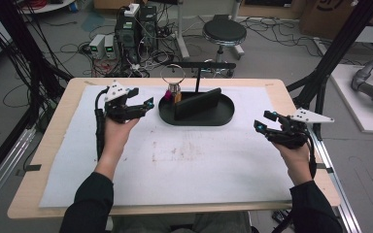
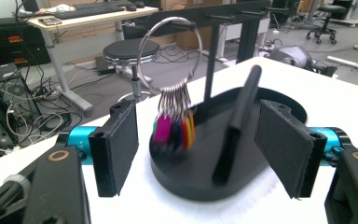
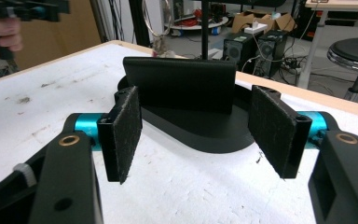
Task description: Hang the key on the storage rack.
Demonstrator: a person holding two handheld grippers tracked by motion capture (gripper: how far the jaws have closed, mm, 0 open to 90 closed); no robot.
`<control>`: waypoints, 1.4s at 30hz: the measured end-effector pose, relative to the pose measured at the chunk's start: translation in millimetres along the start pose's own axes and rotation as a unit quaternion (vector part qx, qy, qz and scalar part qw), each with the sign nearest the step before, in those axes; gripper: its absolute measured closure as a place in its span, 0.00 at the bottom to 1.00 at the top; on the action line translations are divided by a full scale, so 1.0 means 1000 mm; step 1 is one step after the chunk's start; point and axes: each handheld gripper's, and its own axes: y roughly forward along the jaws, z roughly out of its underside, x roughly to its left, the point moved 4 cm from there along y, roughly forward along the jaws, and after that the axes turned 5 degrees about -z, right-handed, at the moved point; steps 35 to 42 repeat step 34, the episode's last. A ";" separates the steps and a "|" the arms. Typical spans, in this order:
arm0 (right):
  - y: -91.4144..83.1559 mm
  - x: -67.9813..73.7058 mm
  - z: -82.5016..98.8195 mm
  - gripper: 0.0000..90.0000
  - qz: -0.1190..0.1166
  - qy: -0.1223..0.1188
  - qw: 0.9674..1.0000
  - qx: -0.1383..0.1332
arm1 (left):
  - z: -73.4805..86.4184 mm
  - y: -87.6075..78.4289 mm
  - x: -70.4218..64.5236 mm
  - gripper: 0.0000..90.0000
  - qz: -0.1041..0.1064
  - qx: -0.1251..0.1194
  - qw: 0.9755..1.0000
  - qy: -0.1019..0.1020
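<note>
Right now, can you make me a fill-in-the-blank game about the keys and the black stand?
1. The big metal ring holding the coloured tags hangs from the black ____.
2. The stand's base is shaped like an ____.
3. The left tongs are ____, with nothing between them.
4. The white mat lies on a ____ table.

Missing words: stand; oval; open; wooden

The key ring (image 2: 168,53) was shiny metal, its tags (image 2: 173,131) glossy coloured plastic. The oval tray (image 1: 196,116) looked matt black plastic. A white, slightly rough, stained mat (image 1: 175,160) covered the pale wooden table (image 1: 58,126).
</note>
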 end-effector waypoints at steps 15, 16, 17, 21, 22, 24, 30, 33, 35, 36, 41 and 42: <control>-0.002 -0.003 0.003 0.38 0.019 0.012 1.000 0.003 | 0.044 -0.061 0.001 0.28 -0.013 -0.003 1.000 0.005; -0.002 -0.004 0.004 0.38 0.022 0.010 1.000 0.003 | 0.047 -0.062 0.001 0.28 -0.012 -0.001 1.000 0.005; -0.002 -0.005 0.004 0.37 0.023 0.014 1.000 0.003 | 0.049 -0.062 0.002 0.28 -0.013 0.000 1.000 0.005; -0.002 -0.007 0.006 0.35 0.027 0.019 0.999 0.004 | 0.055 -0.062 0.005 0.28 -0.018 0.000 1.000 -0.001; -0.002 -0.008 0.007 0.35 0.028 0.020 0.999 0.004 | 0.056 -0.062 0.006 0.28 -0.019 0.002 1.000 -0.002; -0.002 -0.008 0.007 0.34 0.029 0.020 0.999 0.003 | 0.058 -0.061 0.007 0.28 -0.018 0.003 1.000 -0.004; -0.003 -0.009 0.008 0.32 0.029 0.024 0.999 0.003 | 0.062 -0.059 0.007 0.28 -0.018 0.006 1.000 -0.007; -0.003 -0.010 0.009 0.31 0.031 0.023 0.999 0.002 | 0.063 -0.058 0.007 0.28 -0.019 0.007 1.000 -0.007; -0.003 -0.010 0.009 0.31 0.032 0.024 0.999 0.003 | 0.063 -0.058 0.007 0.28 -0.019 0.007 1.000 -0.008; -0.003 -0.010 0.009 0.31 0.032 0.024 0.999 0.003 | 0.063 -0.058 0.007 0.28 -0.019 0.007 1.000 -0.008; -0.003 -0.010 0.009 0.31 0.032 0.024 0.999 0.003 | 0.063 -0.058 0.007 0.28 -0.019 0.007 1.000 -0.008; -0.003 -0.010 0.009 0.31 0.032 0.024 0.999 0.003 | 0.063 -0.058 0.007 0.28 -0.019 0.007 1.000 -0.008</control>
